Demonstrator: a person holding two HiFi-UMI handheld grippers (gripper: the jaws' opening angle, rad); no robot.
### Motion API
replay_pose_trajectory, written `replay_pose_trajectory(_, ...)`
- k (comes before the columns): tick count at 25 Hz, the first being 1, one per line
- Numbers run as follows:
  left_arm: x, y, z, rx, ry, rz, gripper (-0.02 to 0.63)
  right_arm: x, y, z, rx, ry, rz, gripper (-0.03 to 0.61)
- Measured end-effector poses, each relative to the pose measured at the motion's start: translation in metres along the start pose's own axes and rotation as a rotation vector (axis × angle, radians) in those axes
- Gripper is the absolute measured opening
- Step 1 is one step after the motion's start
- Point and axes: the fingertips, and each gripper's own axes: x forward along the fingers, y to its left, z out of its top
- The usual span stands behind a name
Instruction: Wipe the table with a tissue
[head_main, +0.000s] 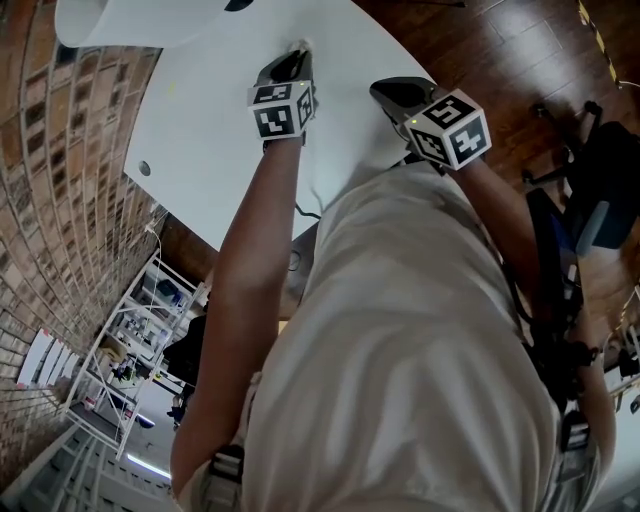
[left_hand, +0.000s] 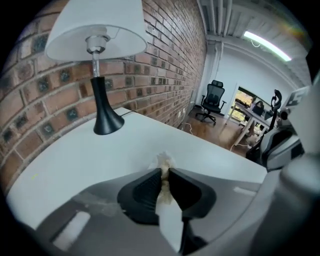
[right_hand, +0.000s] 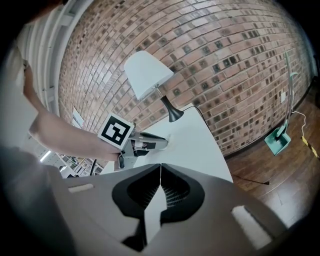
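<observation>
- White table, with a lamp standing at its far end, beside a brick wall.
- Left gripper: jaws closed narrow on a crumpled tissue. The wad sticks out just past the tips.
- Tissue position: at the left gripper's tips, low over the tabletop, well short of the lamp base. Contact with the surface cannot be confirmed.
- Right gripper: jaws pressed together, nothing between them. It is held over the table's right edge, near the left gripper and not touching it.
</observation>
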Motion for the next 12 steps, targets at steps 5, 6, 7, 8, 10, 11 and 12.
replay_pose_trajectory(5,-0.015,0.08,-0.007,-0.115,-0.039,0.175,0.058,-0.009,-0.01,-0.002,0.006,-0.007,-0.03,0.009)
replay_pose_trajectory(6,-0.018,0.096,-0.006,-0.136,-0.042,0.212,0.058,-0.011,-0.011,-0.003,0.009,-0.007,-0.035,0.009)
replay_pose_trajectory(7,-0.02,0.109,-0.004,-0.149,-0.044,0.241,0.06,-0.013,-0.012,-0.005,0.011,-0.006,-0.039,0.009)
replay_pose_trajectory(8,-0.022,0.116,-0.002,-0.153,-0.045,0.261,0.063,-0.017,-0.013,-0.007,0.013,-0.005,-0.042,0.009)
replay_pose_trajectory(10,-0.022,0.116,0.002,-0.147,-0.048,0.291,0.061,-0.023,-0.015,-0.012,0.018,-0.004,-0.047,0.009)
replay_pose_trajectory(11,-0.021,0.113,0.002,-0.144,-0.051,0.305,0.057,-0.026,-0.017,-0.014,0.022,-0.003,-0.051,0.009)
replay_pose_trajectory(12,-0.019,0.108,0.002,-0.145,-0.057,0.31,0.054,-0.027,-0.018,-0.015,0.026,-0.003,-0.054,0.009)
